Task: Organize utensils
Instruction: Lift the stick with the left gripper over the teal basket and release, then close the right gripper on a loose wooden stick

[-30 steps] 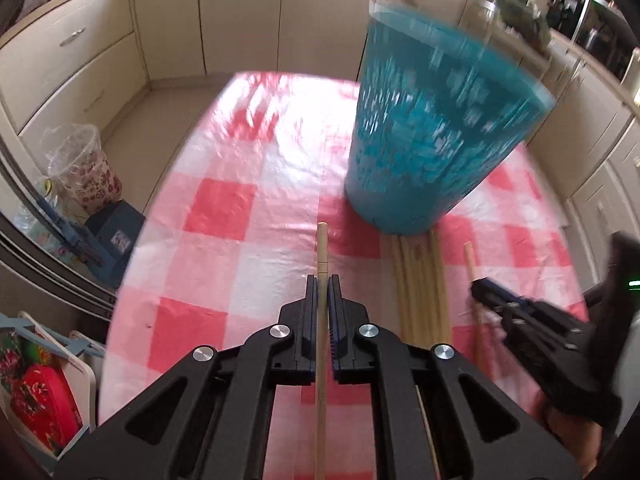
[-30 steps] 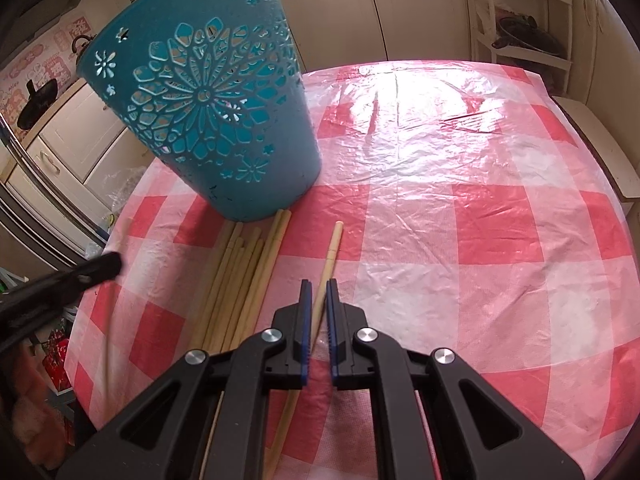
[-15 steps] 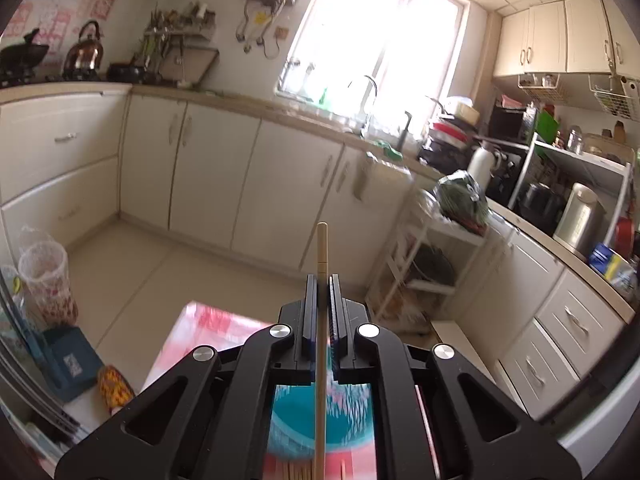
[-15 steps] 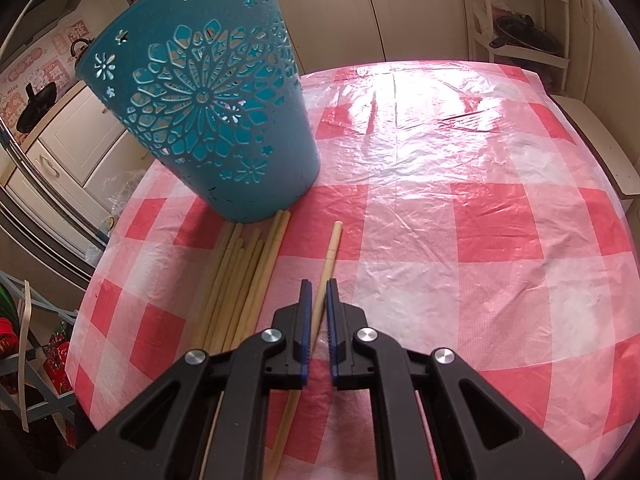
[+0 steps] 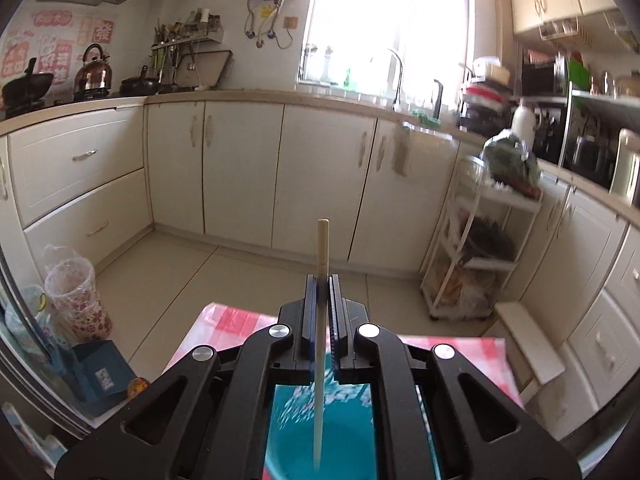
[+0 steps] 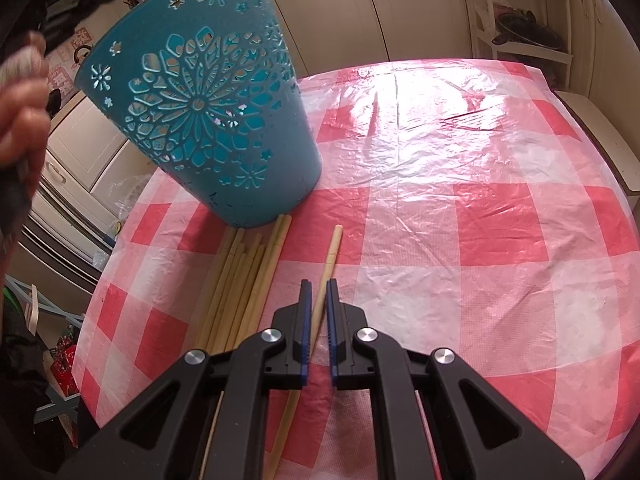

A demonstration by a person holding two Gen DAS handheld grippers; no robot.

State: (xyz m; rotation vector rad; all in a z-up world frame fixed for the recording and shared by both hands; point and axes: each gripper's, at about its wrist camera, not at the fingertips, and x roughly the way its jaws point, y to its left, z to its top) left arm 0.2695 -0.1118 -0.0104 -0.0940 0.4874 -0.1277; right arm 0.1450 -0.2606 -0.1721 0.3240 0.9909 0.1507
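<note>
My left gripper [image 5: 322, 280] is shut on a pale wooden chopstick [image 5: 322, 248], held high above the teal cut-out basket [image 5: 344, 432]. The stick's lower end hangs over the basket's open mouth. In the right wrist view the basket [image 6: 208, 128] stands on the table, with a bundle of several chopsticks [image 6: 240, 280] lying at its foot. One separate chopstick [image 6: 331, 252] lies on the cloth and runs between the fingers of my right gripper [image 6: 318, 292], which is shut on it. A person's hand [image 6: 20, 100] shows at the left edge, beside the basket's rim.
The table carries a red-and-white checked plastic cloth [image 6: 460, 220]. Beyond it are cream kitchen cabinets [image 5: 240, 176], a white wire rack [image 5: 472, 248] to the right, and a bag-lined bin [image 5: 76, 300] on the floor to the left.
My left gripper has risen with its chopstick from low over the cloth to above the basket, tilting up so the kitchen fills its view. The right gripper has stayed put.
</note>
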